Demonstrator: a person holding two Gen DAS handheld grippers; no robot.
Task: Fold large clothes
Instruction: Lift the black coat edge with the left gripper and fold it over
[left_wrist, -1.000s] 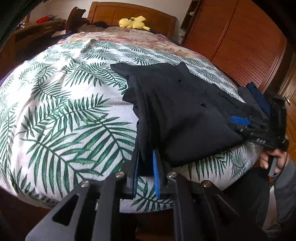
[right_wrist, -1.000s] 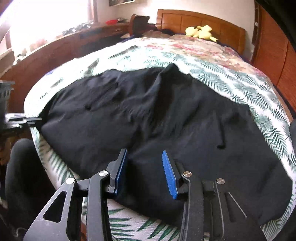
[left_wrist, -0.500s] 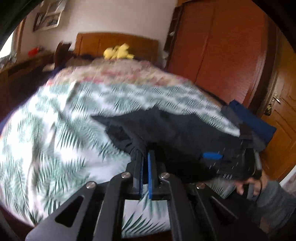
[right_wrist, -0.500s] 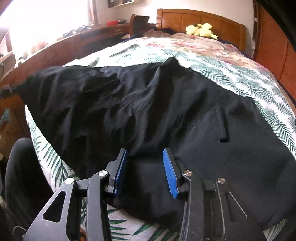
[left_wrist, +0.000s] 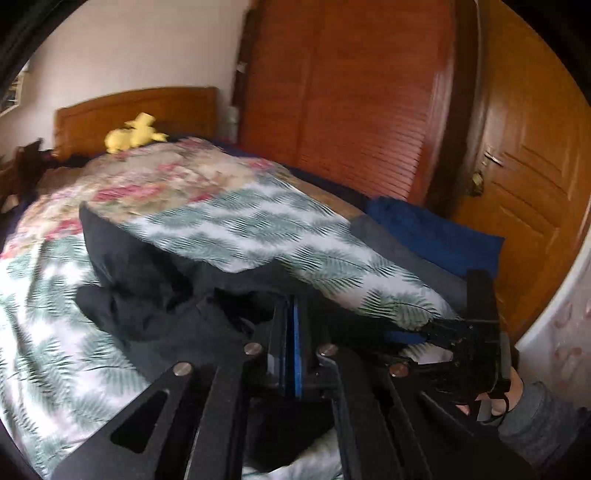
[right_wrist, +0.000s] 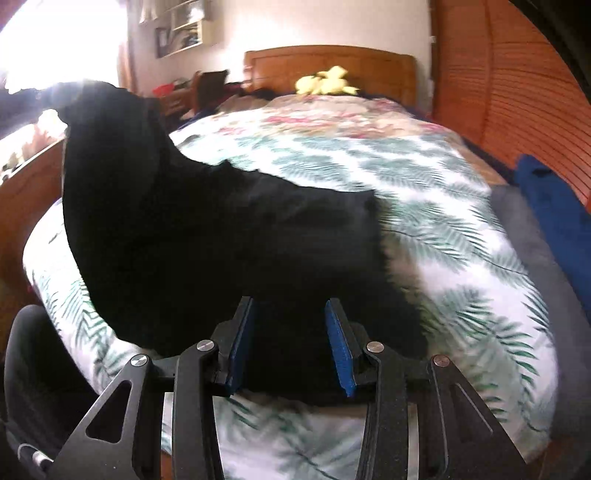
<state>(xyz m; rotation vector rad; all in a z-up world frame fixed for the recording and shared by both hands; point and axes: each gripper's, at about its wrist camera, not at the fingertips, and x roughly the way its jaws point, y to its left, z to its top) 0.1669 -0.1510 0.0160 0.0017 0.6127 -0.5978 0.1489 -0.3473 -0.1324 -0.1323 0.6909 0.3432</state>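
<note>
On the left, the left gripper (left_wrist: 291, 343) has its blue pads pressed together on a fold of the black garment (left_wrist: 155, 295), pinching it. In the right wrist view that held end rises well above the bed at the far left, against the bright window (right_wrist: 55, 37), and the cloth drapes down from there. The rest of the garment (right_wrist: 207, 236) lies on the leaf-print sheet (right_wrist: 424, 184) near the foot of the bed, its lower edge close to the mattress edge. The left view is blurred, so the exact fold under the pads is hard to make out.

In the middle, the right gripper (right_wrist: 291, 343) is spread, its blue pads apart with black cloth between them; whether they touch the cloth cannot be told. A yellow plush (right_wrist: 325, 85) sits by the headboard (right_wrist: 332, 59).

To the right, a grey cloth (right_wrist: 524, 236) and a blue cloth (right_wrist: 554, 206) lie along the bed's side, next to the wooden wardrobe (left_wrist: 362, 92). A door (left_wrist: 532, 155) stands further right.
</note>
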